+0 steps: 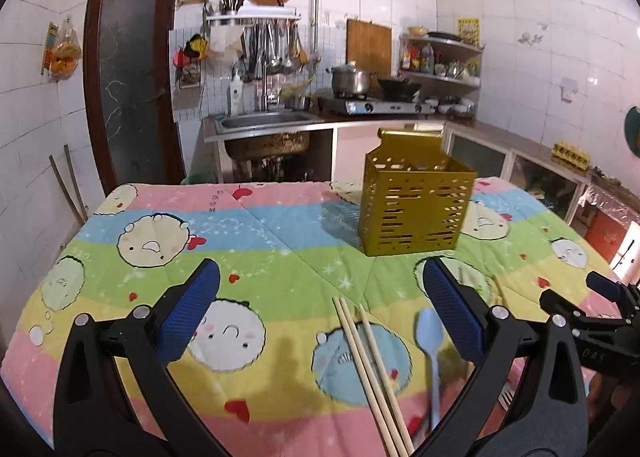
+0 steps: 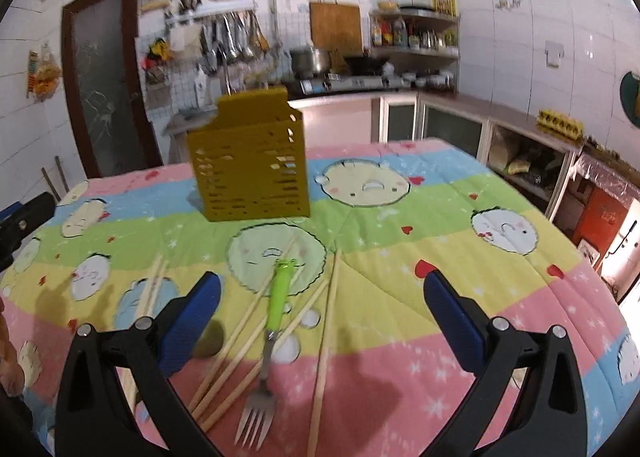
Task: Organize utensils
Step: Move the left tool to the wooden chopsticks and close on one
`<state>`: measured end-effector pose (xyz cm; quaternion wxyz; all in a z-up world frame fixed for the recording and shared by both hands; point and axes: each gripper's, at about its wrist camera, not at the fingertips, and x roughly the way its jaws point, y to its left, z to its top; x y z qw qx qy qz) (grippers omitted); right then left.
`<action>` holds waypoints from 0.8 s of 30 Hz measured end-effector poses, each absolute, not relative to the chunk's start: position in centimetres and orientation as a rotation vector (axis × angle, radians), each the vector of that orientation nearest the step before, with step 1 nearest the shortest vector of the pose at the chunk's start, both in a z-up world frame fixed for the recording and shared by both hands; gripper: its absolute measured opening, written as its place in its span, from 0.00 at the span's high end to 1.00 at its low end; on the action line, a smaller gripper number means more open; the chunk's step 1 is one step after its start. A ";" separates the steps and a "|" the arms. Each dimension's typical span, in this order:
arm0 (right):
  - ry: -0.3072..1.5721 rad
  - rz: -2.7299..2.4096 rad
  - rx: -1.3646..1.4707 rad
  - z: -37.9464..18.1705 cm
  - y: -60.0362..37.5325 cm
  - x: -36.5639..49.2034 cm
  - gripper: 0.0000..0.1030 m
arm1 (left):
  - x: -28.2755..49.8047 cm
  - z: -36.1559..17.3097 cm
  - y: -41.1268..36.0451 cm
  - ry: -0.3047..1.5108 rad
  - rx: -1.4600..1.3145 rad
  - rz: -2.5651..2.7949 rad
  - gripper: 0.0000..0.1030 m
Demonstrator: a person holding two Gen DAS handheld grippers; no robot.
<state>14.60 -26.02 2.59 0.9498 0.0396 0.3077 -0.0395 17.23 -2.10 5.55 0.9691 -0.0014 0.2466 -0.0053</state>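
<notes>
Utensils lie loose before a gold caddy [image 1: 416,205] on a cartoon quilt [image 1: 260,217].
Left gripper [image 1: 320,313] and right gripper [image 2: 322,317] gape empty above chopsticks [image 1: 372,369], blue spoon [image 1: 431,345], green-handled fork [image 2: 268,341]; no legible writing.

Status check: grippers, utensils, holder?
Left gripper open, empty. Right gripper open, empty. Fork, chopsticks, spoon loose on cloth; gold holder upright, path unblocked.

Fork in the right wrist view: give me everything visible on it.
The fork has a bright green, plastic-looking handle and a metal neck and head with four tines. It lies flat on the patterned quilt, tines toward the camera, handle pointing at the yellow holder. It rests among loose chopsticks, apparently over some. Nothing grips it.
</notes>
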 end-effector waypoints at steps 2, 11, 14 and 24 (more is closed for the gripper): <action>0.668 -0.098 0.089 2.0 -26.6 16.6 0.04 | 19.2 4.9 -2.2 0.549 -0.002 -0.012 0.05; 0.743 -0.192 0.082 -1.2 -28.4 22.4 0.05 | 25.5 -0.9 -1.1 0.782 -0.073 0.028 0.05; 0.760 -0.197 0.091 -2.7 -28.6 22.6 0.05 | 25.9 -2.5 -0.8 0.817 -0.070 0.032 0.08; 0.800 -0.194 0.160 -4.0 -29.9 23.1 0.05 | 27.1 -5.4 -0.6 0.903 -0.032 0.047 0.10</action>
